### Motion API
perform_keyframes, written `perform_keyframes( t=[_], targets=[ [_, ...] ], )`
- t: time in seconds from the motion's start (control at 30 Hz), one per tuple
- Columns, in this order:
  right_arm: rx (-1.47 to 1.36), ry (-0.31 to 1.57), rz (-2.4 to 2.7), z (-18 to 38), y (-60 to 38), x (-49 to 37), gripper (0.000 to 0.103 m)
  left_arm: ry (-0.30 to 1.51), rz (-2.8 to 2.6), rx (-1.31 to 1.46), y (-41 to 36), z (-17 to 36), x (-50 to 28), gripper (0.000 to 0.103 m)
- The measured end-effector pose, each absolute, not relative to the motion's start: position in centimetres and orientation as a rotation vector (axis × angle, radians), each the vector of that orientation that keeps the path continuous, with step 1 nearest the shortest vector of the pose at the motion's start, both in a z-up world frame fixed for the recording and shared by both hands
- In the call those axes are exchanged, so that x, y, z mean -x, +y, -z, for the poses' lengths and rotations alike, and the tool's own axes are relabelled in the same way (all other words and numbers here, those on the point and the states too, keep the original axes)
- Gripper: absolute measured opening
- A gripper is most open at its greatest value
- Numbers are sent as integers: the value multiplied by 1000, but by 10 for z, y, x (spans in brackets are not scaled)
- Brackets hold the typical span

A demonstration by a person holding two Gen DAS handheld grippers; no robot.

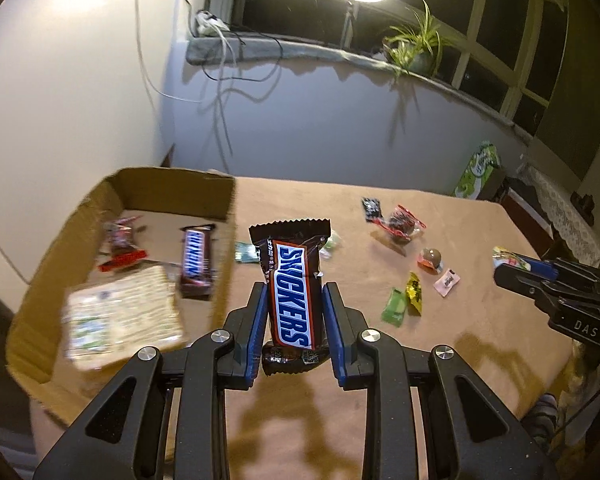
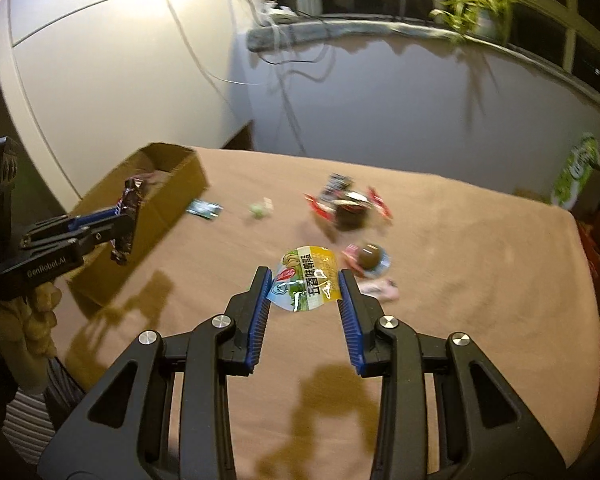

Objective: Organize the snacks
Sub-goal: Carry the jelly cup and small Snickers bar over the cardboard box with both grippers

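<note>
Both tongs clamped on snacks.
Left gripper (image 1: pixel 294 292) pinches a chocolate bar (image 1: pixel 291 280) upright; right gripper (image 2: pixel 305 280) pinches a snack packet (image 2: pixel 306 278).

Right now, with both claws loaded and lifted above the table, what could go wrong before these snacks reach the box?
1. The right claw pinches the yellow-green pouch only at its tips; the bowed packet could slip out.
2. The left claw holds the Snickers bar low, so most of it sticks out and might catch the cardboard box wall on the way in.
3. The box already holds another Snickers and a flat packet; a drop may land crooked.
</note>
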State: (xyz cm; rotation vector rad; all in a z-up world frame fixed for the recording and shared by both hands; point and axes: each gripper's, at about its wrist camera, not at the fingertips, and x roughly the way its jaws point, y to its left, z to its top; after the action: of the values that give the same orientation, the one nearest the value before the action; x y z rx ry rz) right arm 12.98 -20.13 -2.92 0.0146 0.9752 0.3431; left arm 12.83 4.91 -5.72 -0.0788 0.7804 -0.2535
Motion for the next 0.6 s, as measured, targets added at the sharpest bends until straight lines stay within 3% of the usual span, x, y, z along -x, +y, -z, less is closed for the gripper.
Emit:
perform_keyframes(
  t=[0.6],
  targets=[
    [15,932,-605,17,-49,-141,35,764,122,148,145,61,-100,26]
  ],
)
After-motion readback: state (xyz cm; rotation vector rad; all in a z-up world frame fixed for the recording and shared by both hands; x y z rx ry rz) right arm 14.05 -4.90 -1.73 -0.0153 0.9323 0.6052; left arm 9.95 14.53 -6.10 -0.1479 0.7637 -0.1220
